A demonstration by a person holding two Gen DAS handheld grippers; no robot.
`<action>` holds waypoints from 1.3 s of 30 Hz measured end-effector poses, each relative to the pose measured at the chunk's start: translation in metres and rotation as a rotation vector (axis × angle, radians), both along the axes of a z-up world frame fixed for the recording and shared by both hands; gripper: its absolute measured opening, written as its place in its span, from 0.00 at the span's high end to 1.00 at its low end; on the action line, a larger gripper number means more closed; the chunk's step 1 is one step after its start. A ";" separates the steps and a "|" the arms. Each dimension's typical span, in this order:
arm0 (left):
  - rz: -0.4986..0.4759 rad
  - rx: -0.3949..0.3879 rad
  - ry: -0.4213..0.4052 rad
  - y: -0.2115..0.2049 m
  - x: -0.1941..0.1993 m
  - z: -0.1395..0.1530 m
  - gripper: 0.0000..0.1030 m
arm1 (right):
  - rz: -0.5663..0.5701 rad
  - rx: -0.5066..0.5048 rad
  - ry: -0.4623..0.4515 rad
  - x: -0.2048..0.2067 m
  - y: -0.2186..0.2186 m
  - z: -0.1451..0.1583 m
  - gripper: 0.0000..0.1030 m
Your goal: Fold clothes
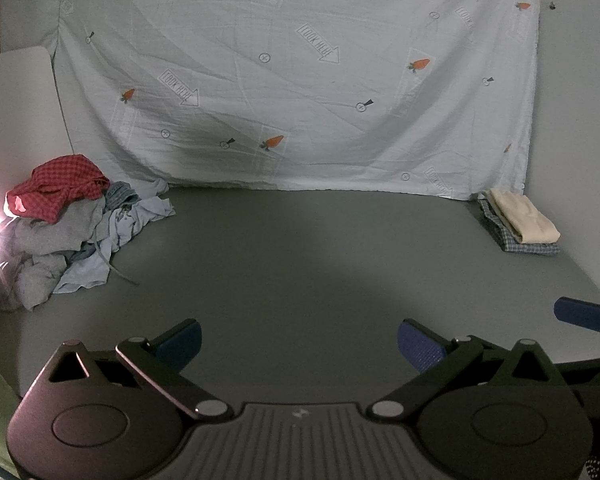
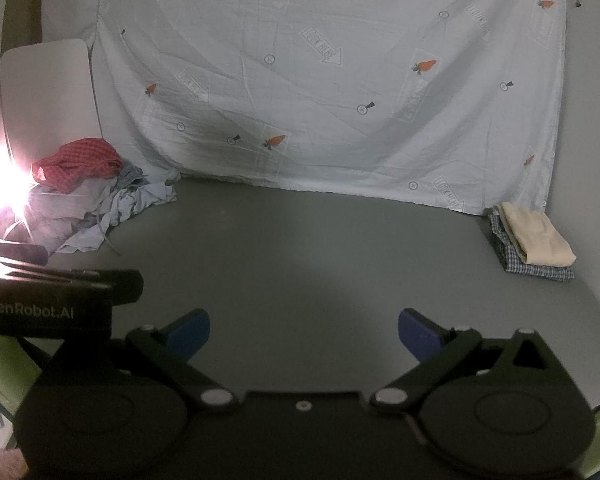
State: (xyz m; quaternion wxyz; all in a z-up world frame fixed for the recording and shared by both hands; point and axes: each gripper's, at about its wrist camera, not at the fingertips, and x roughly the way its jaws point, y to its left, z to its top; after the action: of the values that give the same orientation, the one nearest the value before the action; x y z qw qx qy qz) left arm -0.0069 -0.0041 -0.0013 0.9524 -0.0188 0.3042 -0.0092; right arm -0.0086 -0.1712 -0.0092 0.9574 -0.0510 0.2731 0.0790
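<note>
Both grippers, left gripper (image 1: 298,342) and right gripper (image 2: 304,334), spread wide, holding nothing, over bare grey table (image 1: 300,264). Unfolded clothes pile (image 1: 60,224) far left; folded stack (image 1: 520,222) far right. Between garments, judging; next: pick from pile.

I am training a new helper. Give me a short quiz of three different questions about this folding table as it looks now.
1. True or false: the left gripper is shut on a shirt.
2. Which garment lies on top of the unfolded pile? A) red checked garment B) cream one C) black one
3. Fill in: the folded stack sits at the table's far ____ corner.

Key:
1. False; both it and the right gripper are open and hold nothing.
2. A
3. right
</note>
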 end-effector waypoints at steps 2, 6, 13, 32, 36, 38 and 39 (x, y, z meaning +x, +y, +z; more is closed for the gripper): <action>-0.002 -0.001 0.000 0.000 0.000 0.000 0.00 | -0.001 0.000 -0.002 -0.001 0.000 0.000 0.01; -0.003 0.000 -0.001 0.001 -0.002 0.000 0.00 | -0.003 0.001 -0.005 -0.003 0.001 -0.001 0.01; -0.006 -0.003 0.000 0.001 -0.002 -0.001 0.00 | -0.003 0.003 -0.006 -0.004 0.001 -0.001 0.01; -0.055 -0.115 0.066 -0.015 0.038 -0.013 0.00 | -0.116 0.058 0.039 0.017 -0.036 -0.015 0.01; -0.060 -0.121 0.096 -0.032 0.071 -0.012 0.00 | -0.182 0.045 -0.006 0.030 -0.067 -0.018 0.01; -0.062 -0.122 0.110 -0.041 0.088 -0.011 0.00 | -0.198 -0.003 -0.050 0.040 -0.078 -0.021 0.01; -0.062 -0.123 0.118 -0.045 0.097 -0.011 0.00 | -0.204 -0.026 -0.059 0.049 -0.084 -0.023 0.01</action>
State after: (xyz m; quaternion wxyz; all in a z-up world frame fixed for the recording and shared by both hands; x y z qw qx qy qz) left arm 0.0898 -0.0494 -0.0124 0.9291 -0.0680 0.3590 -0.0564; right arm 0.0400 -0.2547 -0.0319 0.9673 -0.0377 0.2497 -0.0238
